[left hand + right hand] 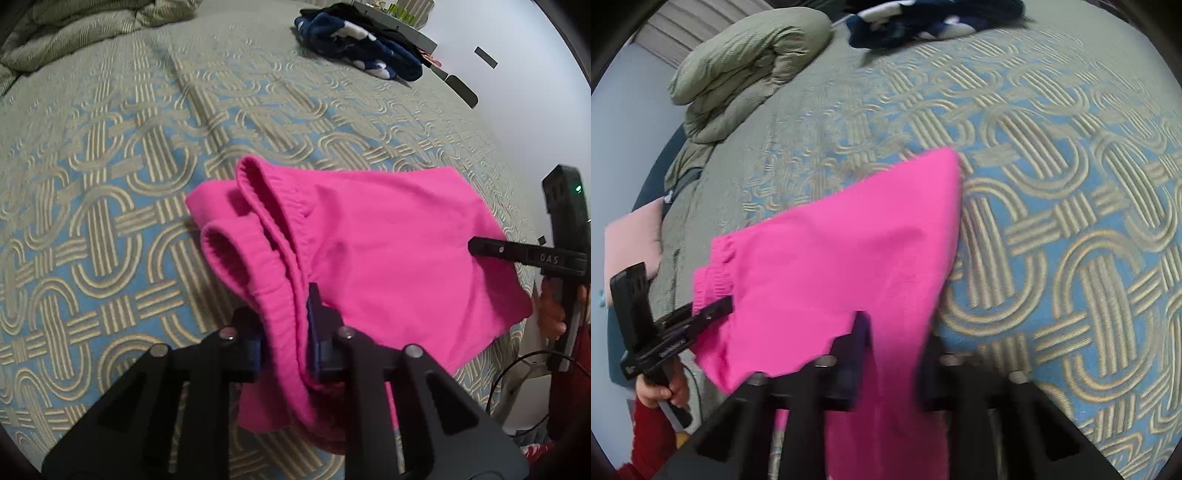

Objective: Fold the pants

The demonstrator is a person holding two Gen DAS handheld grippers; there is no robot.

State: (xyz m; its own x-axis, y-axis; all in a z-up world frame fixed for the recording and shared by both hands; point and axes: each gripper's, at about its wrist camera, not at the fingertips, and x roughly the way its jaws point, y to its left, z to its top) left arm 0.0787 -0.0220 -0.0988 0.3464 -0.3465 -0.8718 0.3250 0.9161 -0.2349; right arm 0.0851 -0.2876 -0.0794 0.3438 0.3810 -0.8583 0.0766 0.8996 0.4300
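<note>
The bright pink pants (pixel 376 236) lie partly folded on the patterned bedspread (pixel 110 147), near its front edge. My left gripper (pixel 286 325) is shut on the elastic waistband end, whose two layers run up between the fingers. My right gripper (pixel 892 350) is shut on the other end of the pants (pixel 842 251), with cloth hanging down between the fingers. In the left wrist view the right gripper (pixel 476 246) shows at the right side of the pants. In the right wrist view the left gripper (pixel 720 308) shows at the ribbed waistband.
A rolled green quilt (pixel 746 70) lies at the far side of the bed. A heap of dark blue and black clothes (pixel 362 44) lies at the far corner. A pink pillow (pixel 631 240) sits beside the bed. A cable (pixel 517 373) hangs off the bed's front edge.
</note>
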